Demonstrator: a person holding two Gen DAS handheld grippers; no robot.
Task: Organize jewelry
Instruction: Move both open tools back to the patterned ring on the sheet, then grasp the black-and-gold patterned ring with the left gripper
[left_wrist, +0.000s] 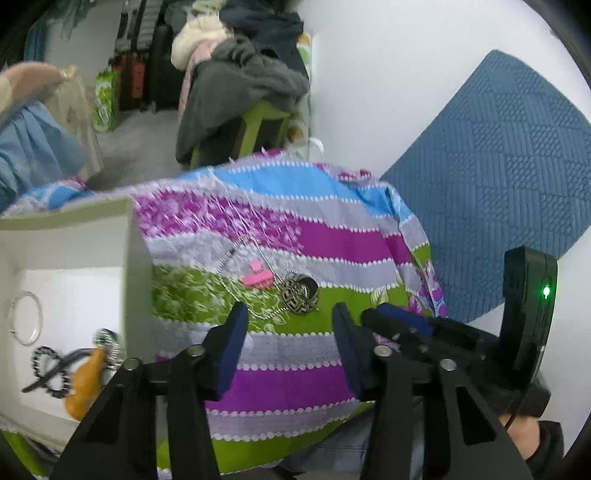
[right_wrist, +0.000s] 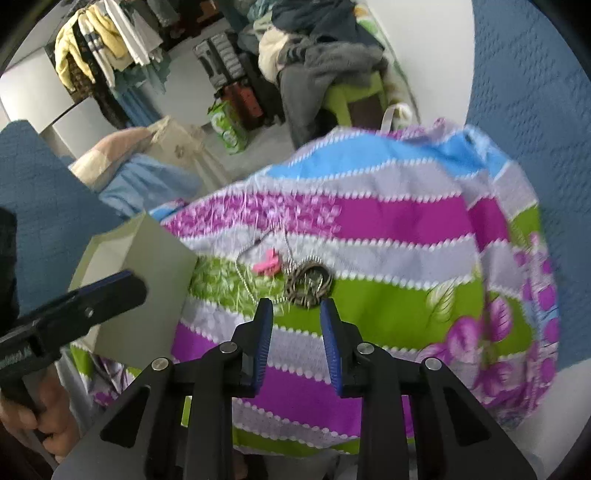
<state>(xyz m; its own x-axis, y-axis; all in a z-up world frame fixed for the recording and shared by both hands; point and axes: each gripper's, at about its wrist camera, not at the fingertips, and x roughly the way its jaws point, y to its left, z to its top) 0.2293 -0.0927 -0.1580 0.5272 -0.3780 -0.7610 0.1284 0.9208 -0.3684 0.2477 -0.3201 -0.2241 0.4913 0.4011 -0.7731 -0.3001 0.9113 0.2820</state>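
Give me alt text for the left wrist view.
The open left gripper hovers over a striped cloth, just short of a patterned bangle, pink clip and silver chain. At left, a white box holds other jewelry.

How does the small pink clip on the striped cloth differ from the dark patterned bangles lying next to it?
The small pink plastic clip is bright, solid and angular; the dark patterned bangles are black and gold rings, open in the middle and stacked. The clip looks smaller than the bangles. The clip lies farther from the left gripper; the bangles lie nearer its open fingers. Both rest on the striped cloth beside a silver chain, outside the white box.
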